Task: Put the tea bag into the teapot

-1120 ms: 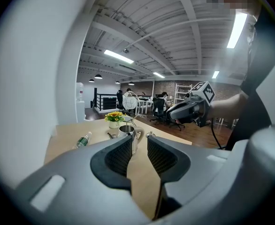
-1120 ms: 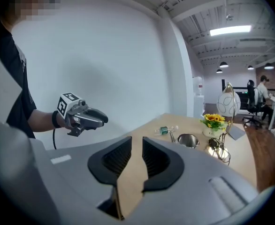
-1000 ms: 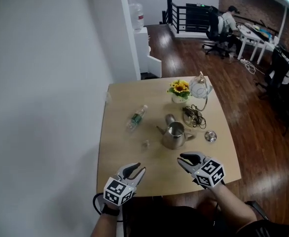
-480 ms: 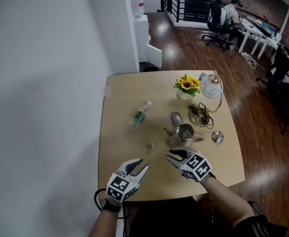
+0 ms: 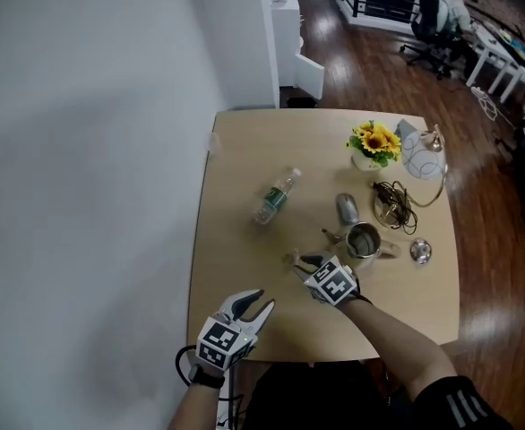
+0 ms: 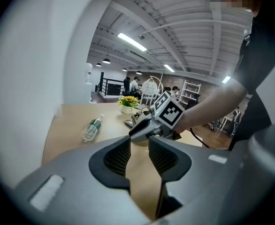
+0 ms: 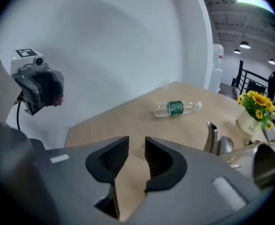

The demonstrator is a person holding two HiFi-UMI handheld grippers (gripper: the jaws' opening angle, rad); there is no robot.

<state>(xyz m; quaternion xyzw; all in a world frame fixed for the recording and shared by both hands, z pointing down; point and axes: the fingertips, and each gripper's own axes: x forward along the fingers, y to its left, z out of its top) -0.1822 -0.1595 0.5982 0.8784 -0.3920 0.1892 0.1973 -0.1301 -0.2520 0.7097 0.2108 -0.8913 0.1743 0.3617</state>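
The steel teapot (image 5: 363, 240) stands open-topped right of the table's middle; its spout (image 7: 211, 136) shows in the right gripper view. A small pale tea bag (image 5: 290, 257) lies on the table left of the teapot. My right gripper (image 5: 304, 261) is low over the table with its tips right at the tea bag. Its jaws have just been opening and stand open (image 7: 136, 146), with only bare table between them. My left gripper (image 5: 255, 301) hovers near the front edge, open and empty (image 6: 139, 144).
A plastic bottle (image 5: 276, 195) lies on its side left of the middle. A sunflower pot (image 5: 375, 144), a glass lamp (image 5: 422, 159), a tangled cord (image 5: 393, 202), a steel cup (image 5: 347, 209) and a small round lid (image 5: 419, 252) stand behind and right of the teapot. A white wall (image 5: 92, 150) runs along the left.
My right gripper has moved left and down from the front right to the spot beside the teapot, and its jaws have opened wider. The left gripper has shifted a little.
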